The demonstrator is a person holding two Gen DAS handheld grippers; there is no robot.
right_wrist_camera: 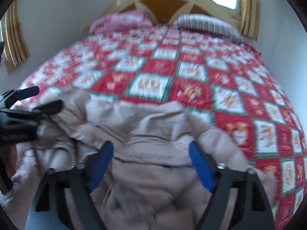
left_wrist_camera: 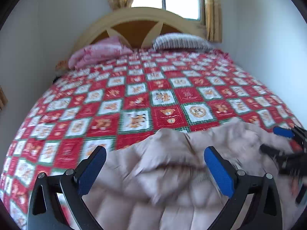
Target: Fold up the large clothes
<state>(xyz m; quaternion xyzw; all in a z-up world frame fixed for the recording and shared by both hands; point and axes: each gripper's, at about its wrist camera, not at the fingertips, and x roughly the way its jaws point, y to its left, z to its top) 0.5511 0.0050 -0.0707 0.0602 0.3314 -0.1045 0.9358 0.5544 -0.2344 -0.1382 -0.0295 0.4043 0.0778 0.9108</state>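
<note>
Left wrist view: left gripper (left_wrist_camera: 155, 169) and right gripper (right_wrist_camera: 151, 165) hover over the beige coat (left_wrist_camera: 168, 172) (padded, rumpled), jaws wide, gripping nothing.

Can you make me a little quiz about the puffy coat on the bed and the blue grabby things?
1. True or false: the beige coat lies on a red checked bedspread.
2. Are the right tongs open or shut?
3. Which pillow is on the left at the headboard: A pink, B striped?

Key: 1 true; 2 open; 3 A.
</note>
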